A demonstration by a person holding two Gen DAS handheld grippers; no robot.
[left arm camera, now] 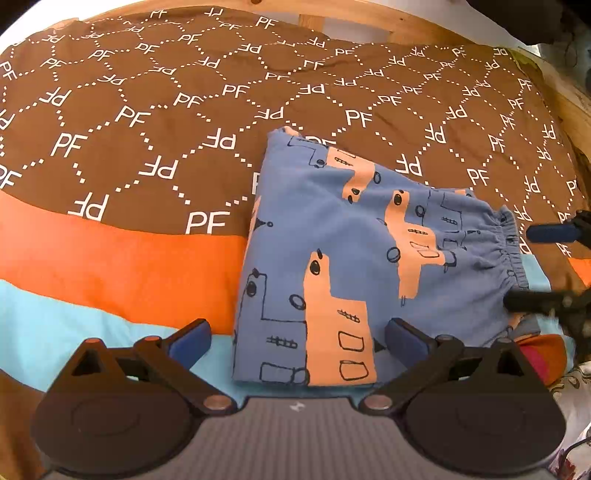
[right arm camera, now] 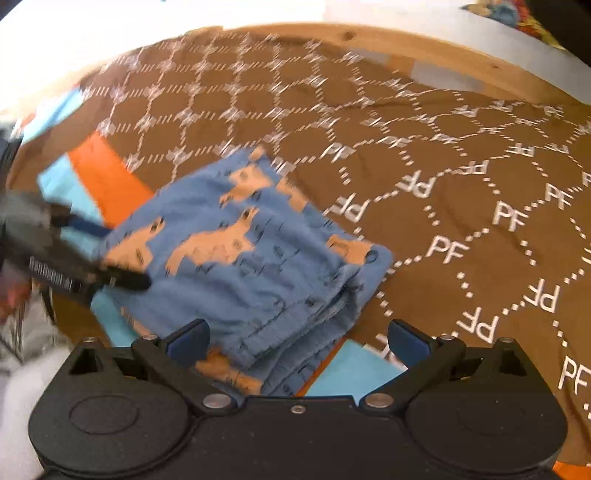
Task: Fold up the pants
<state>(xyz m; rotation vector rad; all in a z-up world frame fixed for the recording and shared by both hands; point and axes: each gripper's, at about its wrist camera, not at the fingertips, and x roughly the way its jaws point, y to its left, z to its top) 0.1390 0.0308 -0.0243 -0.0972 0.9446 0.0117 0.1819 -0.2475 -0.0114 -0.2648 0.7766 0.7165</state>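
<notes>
The blue pants (left arm camera: 351, 258) with orange animal prints lie folded into a compact rectangle on the bedspread, elastic waistband (left arm camera: 509, 251) to the right. My left gripper (left arm camera: 297, 341) hovers open at their near edge, gripping nothing. My right gripper (left arm camera: 543, 266) stands open at the waistband end. In the right wrist view, which is motion-blurred, the folded pants (right arm camera: 258, 258) lie just ahead of my open right gripper (right arm camera: 297, 339), with stacked layers showing at the near edge. My left gripper (right arm camera: 110, 254) reaches in from the left, one finger over the cloth.
The brown bedspread (left arm camera: 147, 122) with white PF lettering has an orange band (left arm camera: 110, 258) and a light-blue band (left arm camera: 55, 314) near me. A wooden bed frame (left arm camera: 369, 26) runs along the far side. Some red-orange cloth (left arm camera: 539, 354) lies at the right.
</notes>
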